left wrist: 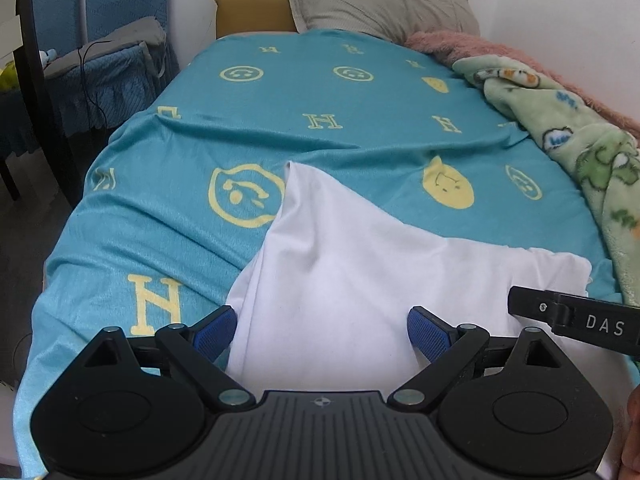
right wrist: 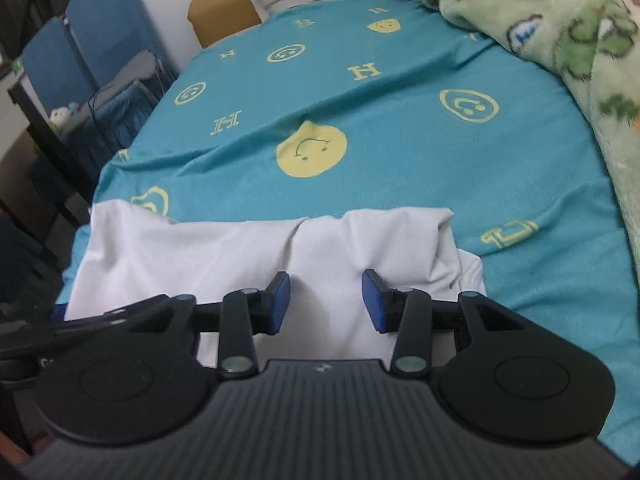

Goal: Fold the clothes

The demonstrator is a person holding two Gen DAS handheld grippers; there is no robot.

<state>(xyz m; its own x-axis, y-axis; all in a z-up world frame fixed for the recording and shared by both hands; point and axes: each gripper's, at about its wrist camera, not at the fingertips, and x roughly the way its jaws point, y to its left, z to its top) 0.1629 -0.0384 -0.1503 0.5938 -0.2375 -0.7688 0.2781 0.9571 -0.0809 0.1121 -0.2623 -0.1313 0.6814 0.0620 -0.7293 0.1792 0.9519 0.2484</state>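
Observation:
A white garment (left wrist: 340, 272) lies partly folded on the near end of the bed, with one corner pointing away toward the pillow. It also shows in the right wrist view (right wrist: 224, 252) as a wide rumpled band. My left gripper (left wrist: 322, 330) is open, its blue pads (left wrist: 216, 330) wide apart over the garment's near edge. My right gripper (right wrist: 326, 300) is open over the cloth, holding nothing. Part of the right gripper's black body (left wrist: 576, 318) shows at the right of the left wrist view.
The bed is covered by a teal sheet (left wrist: 280, 120) with yellow faces and letters. A grey pillow (left wrist: 380, 4) lies at the head. A green and pink fleece blanket (left wrist: 572, 128) is heaped along the right side. Blue-covered chairs (left wrist: 100, 48) stand left of the bed.

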